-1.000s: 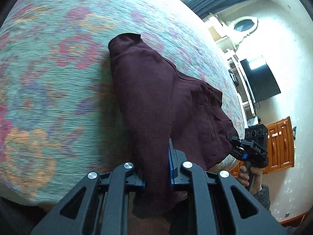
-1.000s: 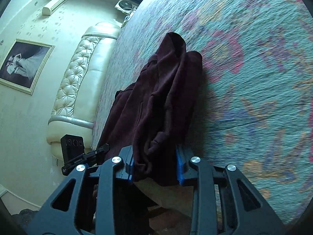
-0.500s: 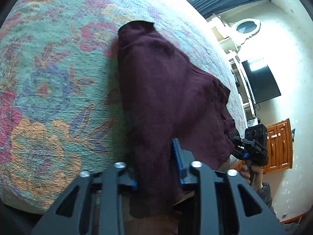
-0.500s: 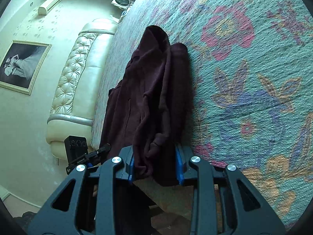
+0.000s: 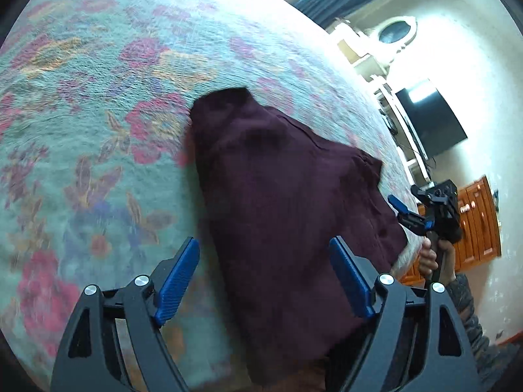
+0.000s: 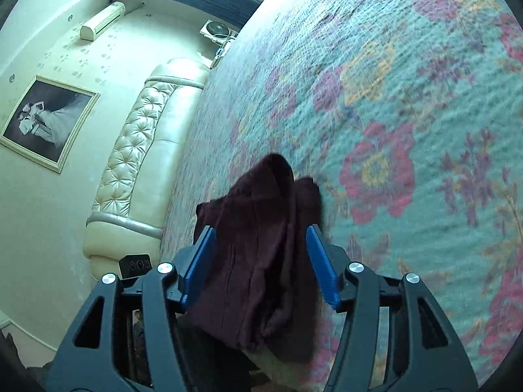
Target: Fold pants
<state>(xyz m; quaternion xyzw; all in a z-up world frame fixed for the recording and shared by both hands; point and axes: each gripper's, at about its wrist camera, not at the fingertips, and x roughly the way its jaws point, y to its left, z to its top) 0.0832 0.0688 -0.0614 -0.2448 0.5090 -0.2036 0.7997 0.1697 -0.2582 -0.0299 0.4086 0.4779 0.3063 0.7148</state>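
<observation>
The dark maroon pants [image 5: 278,196] lie bunched on the floral bedspread [image 5: 98,130], one end hanging over the near bed edge. My left gripper [image 5: 264,251] is open, its blue pads spread wide on either side of the cloth, not gripping it. In the right wrist view the pants [image 6: 261,254] lie between the spread blue pads of my open right gripper [image 6: 260,245]. The right gripper also shows in the left wrist view [image 5: 408,215], open at the bed's right edge.
The bedspread [image 6: 408,114] reaches far ahead. A cream tufted headboard [image 6: 137,150] and a framed picture [image 6: 49,121] are on the left in the right wrist view. A black TV [image 5: 431,124] and a wooden cabinet [image 5: 477,222] stand on the right in the left wrist view.
Both grippers, shut on the pants' edge before, have opened wide and let the cloth go. The pants now rest on the bed.
</observation>
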